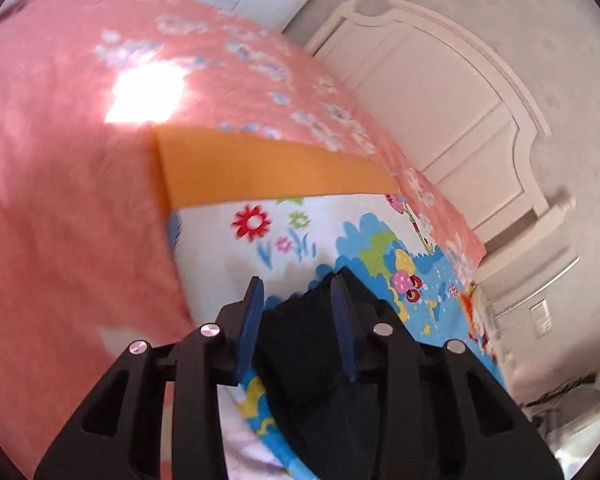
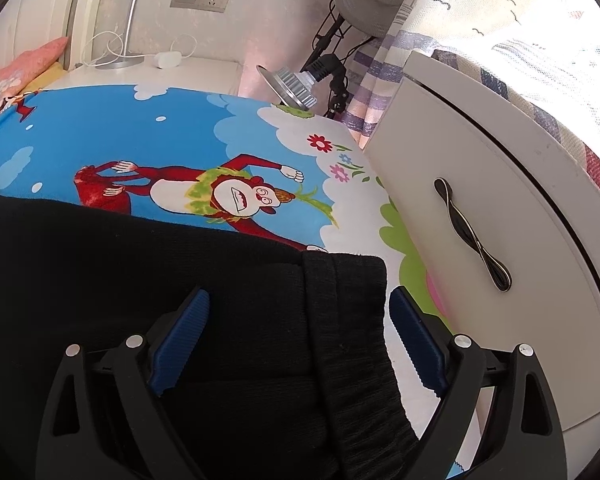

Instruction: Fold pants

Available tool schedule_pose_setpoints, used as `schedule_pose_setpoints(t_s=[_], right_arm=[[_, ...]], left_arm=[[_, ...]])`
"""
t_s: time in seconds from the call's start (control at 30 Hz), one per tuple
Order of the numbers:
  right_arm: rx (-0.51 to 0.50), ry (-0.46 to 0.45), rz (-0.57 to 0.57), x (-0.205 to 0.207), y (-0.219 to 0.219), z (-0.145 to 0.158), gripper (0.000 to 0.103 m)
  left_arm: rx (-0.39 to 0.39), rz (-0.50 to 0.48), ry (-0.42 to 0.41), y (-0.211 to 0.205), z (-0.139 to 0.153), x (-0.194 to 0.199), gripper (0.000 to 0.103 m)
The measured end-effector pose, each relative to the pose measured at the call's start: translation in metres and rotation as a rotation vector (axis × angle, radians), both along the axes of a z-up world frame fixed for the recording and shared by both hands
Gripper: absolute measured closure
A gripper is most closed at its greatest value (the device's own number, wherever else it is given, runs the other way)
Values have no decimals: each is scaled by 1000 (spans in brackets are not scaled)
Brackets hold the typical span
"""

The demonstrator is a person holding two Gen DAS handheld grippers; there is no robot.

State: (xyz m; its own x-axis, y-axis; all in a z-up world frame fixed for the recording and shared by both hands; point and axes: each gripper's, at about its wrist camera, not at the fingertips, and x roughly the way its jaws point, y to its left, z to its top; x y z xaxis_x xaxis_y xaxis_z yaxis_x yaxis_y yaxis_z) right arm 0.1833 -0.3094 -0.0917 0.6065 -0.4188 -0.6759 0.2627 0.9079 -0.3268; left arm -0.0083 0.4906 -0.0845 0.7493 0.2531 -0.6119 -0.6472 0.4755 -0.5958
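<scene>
pants: black knit, lying on the bed over the cartoon sheet. Ribbed waistband shows in the right wrist view, from 12 o'clock of the tongs down toward 5 o'clock.
left tongs: narrow, blue pads close together with a bunch of black fabric sitting between them. Looks like a pinch on the pants, but that view is blurred, so I can't confirm that the pads press.
right tongs: wide, nothing gripped. Pads straddle the cloth, left pad over the black fabric, right pad just off the waistband edge at 3 o'clock, over the sheet.
key relation: waistband lies directly under and between the right pads. Long axis of the pants seems to run from the waistband away toward 9 o'clock in the right view. Right hand is the nearer one to the waistband end; left hand is on fabric elsewhere, exact part not readable.
surroundings: drawer front close at 2 o'clock of the right tongs; pink quilt and orange strip at 11–12 o'clock in the left view.
next, my read: right tongs need to close on the waistband to match the left pinch before any fold.
risk: drawer front is close, so little room for a sideways swing.
</scene>
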Motion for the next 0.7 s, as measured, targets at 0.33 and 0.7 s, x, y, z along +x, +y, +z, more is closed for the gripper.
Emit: schedule_pose_setpoints(t_s=[0.33,0.7], right_arm=[[297,-161,561,-68,206,98,15],[327,115,948,-116,413,1,38]], left_arm=[[-173,-132,58,-8,-47,16,81],[107,-234,132,-24,-1,30,96]])
